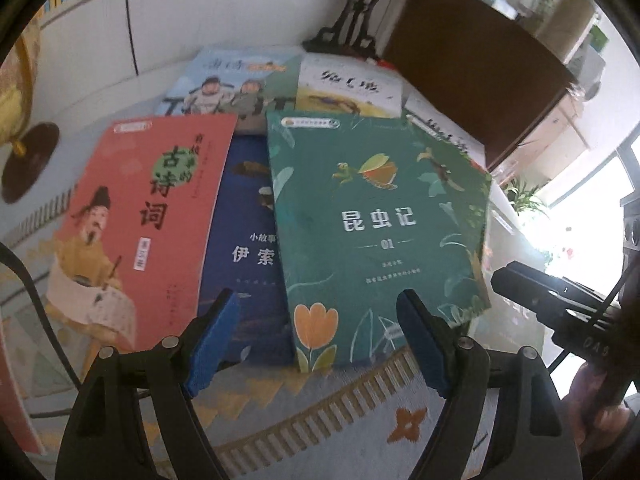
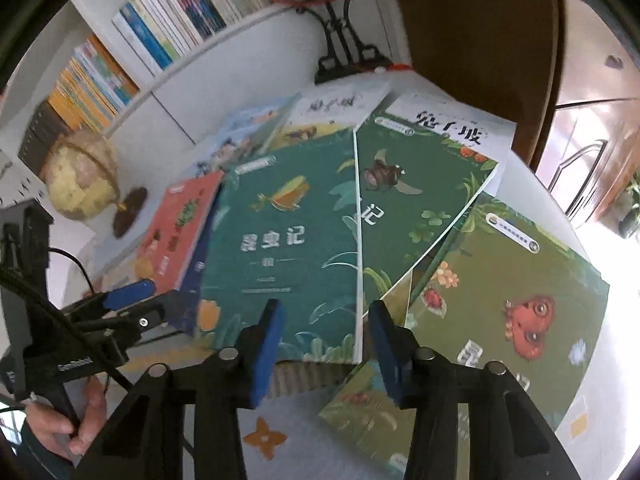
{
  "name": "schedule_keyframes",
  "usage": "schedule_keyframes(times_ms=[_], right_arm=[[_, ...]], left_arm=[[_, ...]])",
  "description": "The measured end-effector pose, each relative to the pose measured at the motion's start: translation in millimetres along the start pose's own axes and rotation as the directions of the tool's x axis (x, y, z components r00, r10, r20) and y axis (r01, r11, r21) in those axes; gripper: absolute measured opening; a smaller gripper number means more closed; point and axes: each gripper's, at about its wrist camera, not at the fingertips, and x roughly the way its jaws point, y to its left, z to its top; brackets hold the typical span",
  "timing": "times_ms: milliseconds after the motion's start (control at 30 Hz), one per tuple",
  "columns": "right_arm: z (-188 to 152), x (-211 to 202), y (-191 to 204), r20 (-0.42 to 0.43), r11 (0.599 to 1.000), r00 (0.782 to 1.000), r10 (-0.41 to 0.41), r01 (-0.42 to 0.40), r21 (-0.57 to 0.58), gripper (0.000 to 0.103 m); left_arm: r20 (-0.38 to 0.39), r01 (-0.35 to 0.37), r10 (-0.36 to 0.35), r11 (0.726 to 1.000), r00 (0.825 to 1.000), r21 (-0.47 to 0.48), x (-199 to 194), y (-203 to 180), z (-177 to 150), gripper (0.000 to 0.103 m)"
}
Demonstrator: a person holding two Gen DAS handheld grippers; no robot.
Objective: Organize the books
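Observation:
Several picture books lie overlapping on a cloth-covered table. A teal book with a flying insect on its cover (image 1: 376,232) lies on top in the middle, partly covering a dark blue book (image 1: 248,248), with a salmon-red book (image 1: 148,224) to their left. My left gripper (image 1: 316,296) is open, hovering over the near edges of the blue and teal books. My right gripper (image 2: 325,306) is open too, with nothing pressed between its pads. It hangs over the near right corner of the teal book (image 2: 288,240), beside a green beetle book (image 2: 416,208) and an olive butterfly book (image 2: 512,280).
A light blue book (image 1: 232,84) and a white one (image 1: 348,88) lie at the back. A globe (image 2: 80,176) stands on the left. Behind are a shelf of upright books (image 2: 140,40), a black ornament stand (image 2: 348,52) and a brown cabinet (image 1: 472,60). A hand (image 2: 68,424) holds the left gripper.

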Motion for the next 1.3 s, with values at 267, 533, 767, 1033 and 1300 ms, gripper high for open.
schedule_keyframes(times_ms=[267, 533, 767, 1033, 1300], right_arm=[[14, 37, -21, -0.077, 0.999, 0.996, 0.043, -0.041, 0.029, 0.043], [24, 51, -25, -0.089, 0.998, 0.994, 0.057, -0.058, -0.01, 0.042], [26, 55, -25, -0.077, 0.996, 0.993, 0.085, -0.086, -0.016, 0.04], [23, 59, -24, -0.105, 0.985, 0.98, 0.171, -0.17, 0.021, 0.039], [23, 59, -28, -0.112, 0.981, 0.975, 0.193, -0.189, 0.044, 0.04]], left_arm=[[-0.04, 0.025, -0.029, 0.995, 0.999, -0.1, 27, 11, 6, 0.075], [-0.057, 0.039, -0.049, 0.985, 0.997, -0.168, 39, 16, 4, 0.075], [-0.063, 0.028, -0.038, 0.987, 0.997, -0.156, 41, 12, 4, 0.075], [-0.085, 0.003, -0.01, 0.997, 0.996, -0.078, 46, -9, 2, 0.076], [-0.085, 0.048, -0.058, 0.993, 0.995, -0.11, 46, -1, 2, 0.076]])
